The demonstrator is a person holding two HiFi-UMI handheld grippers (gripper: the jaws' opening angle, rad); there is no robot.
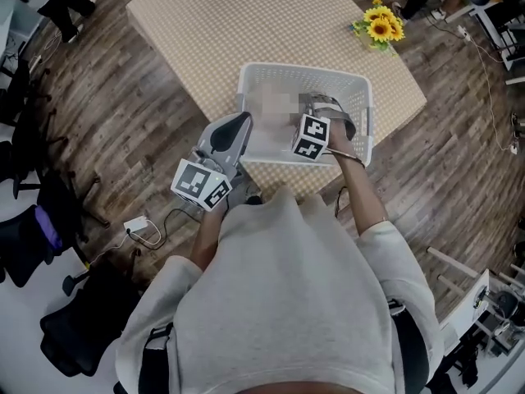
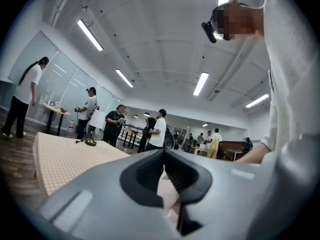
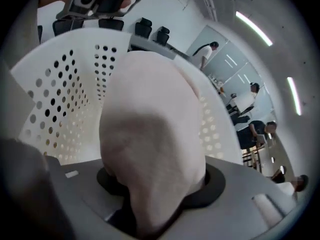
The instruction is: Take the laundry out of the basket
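Right gripper (image 3: 159,189) jaws clamped on pale pink laundry (image 3: 150,129) inside white basket (image 1: 305,71), frame center. Left gripper (image 2: 164,159) by basket's left edge, jaws closed together.

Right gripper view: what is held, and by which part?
The right gripper is shut on a pale pink cloth, pinched at a bunched fold inside the white basket.

Your table (image 1: 246,23), covered in a beige checked cloth, stands on a dark wooden floor (image 1: 139,130). On it, the white perforated basket (image 1: 303,71) sits at the corner nearest you. A bunch of sunflowers (image 1: 381,25) lies at the right edge, well apart from it.
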